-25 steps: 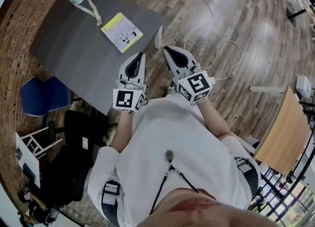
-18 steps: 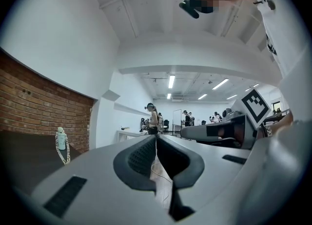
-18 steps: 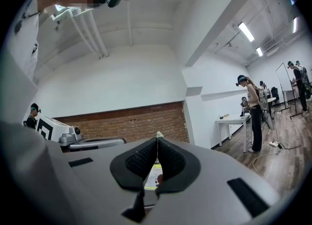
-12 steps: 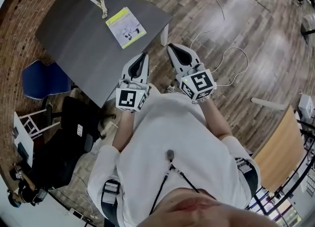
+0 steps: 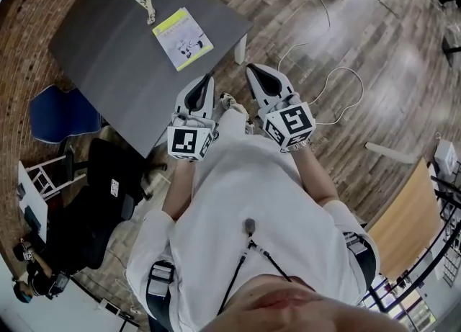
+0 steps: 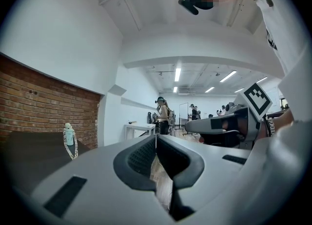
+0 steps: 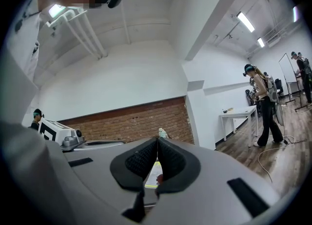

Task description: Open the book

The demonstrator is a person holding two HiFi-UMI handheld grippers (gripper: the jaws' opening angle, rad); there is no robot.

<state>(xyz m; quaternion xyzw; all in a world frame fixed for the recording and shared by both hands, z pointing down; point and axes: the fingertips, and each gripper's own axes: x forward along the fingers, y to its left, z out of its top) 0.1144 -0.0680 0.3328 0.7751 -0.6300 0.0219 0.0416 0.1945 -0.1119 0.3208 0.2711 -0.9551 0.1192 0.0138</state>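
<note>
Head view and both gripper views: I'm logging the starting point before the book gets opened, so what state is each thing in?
book: closed, lying flat on the table, nothing touching it.
left gripper: jaws together, empty, held short of the table.
right gripper: jaws together, empty, held short of the table.
bottle: upright near the table's far corner, strap trailing on the tabletop.

Bright even ceiling strip lighting (image 6: 177, 74); strong fisheye bending at edges, dark vignette corners; soft shadows.
</note>
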